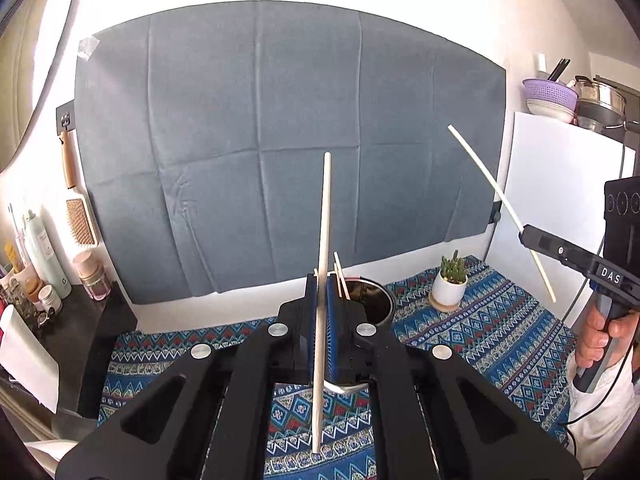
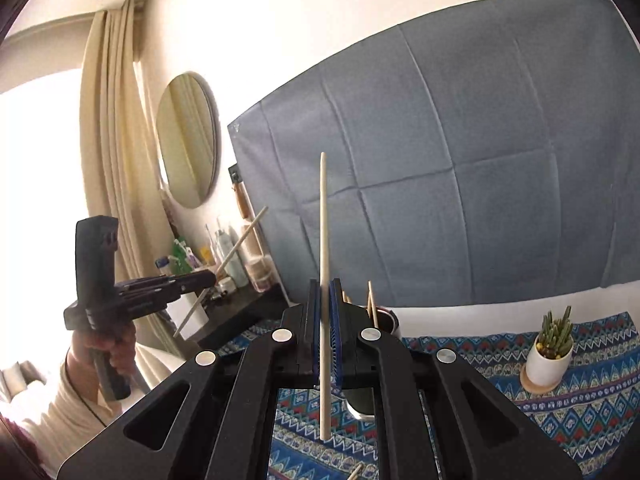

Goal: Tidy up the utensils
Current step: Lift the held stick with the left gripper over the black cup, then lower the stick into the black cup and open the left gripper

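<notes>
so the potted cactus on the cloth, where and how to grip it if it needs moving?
Grip the white pot, not the cactus: spiky stems fill the top, ruling out a top-down grab. Come in level from the open front, jaws across the round wall about mid-height; it stands upright on a coaster. Both grippers are busy: left gripper and right gripper each clamp a chopstick.

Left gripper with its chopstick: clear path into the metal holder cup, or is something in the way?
Probably yes. The left gripper is shut on its chopstick, with the metal holder cup just beyond its fingertips. Only a few chopsticks stand in the cup, and the right gripper is off to the side.
</notes>
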`<state>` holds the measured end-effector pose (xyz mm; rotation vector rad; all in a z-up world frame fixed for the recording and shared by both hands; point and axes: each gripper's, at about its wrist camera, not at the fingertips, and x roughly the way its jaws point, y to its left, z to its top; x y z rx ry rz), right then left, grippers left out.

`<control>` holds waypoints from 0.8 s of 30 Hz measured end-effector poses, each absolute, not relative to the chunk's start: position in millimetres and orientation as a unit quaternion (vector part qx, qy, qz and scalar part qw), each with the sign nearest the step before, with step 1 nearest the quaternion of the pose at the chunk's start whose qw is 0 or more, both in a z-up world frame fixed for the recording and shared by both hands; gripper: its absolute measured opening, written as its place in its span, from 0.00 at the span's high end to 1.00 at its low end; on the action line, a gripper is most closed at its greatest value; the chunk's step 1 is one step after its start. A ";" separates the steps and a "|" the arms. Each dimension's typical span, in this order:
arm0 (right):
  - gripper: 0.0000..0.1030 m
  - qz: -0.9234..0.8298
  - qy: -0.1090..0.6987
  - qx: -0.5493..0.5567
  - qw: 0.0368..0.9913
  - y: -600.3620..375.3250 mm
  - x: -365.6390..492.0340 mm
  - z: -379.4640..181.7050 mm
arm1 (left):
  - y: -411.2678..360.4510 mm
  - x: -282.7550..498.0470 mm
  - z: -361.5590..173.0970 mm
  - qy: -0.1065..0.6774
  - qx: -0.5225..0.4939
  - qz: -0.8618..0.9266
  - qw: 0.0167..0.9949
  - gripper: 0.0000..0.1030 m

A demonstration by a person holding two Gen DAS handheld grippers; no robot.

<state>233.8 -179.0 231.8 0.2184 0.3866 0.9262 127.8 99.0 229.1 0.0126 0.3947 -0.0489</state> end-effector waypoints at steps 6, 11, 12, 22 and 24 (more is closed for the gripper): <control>0.95 0.449 0.165 0.107 0.872 -154.9 256.5 238.0 | 103.8 152.8 243.0 0.169 -0.013 -0.040 0.985 0.95; 0.95 0.461 0.154 0.121 0.866 -136.0 275.1 235.8 | 111.3 177.8 245.8 0.159 -0.057 -0.058 0.984 0.95; 0.95 0.464 0.152 0.123 0.864 -132.3 279.2 235.1 | 111.8 181.7 245.7 0.152 -0.063 -0.061 0.984 0.95; 0.95 0.491 0.105 0.193 0.843 -111.8 310.3 209.0 | 115.9 218.3 226.5 0.101 -0.134 -0.104 0.980 0.95; 0.95 0.488 0.100 0.200 0.844 -107.4 315.9 203.5 | 113.2 224.5 221.2 0.089 -0.138 -0.110 0.980 0.95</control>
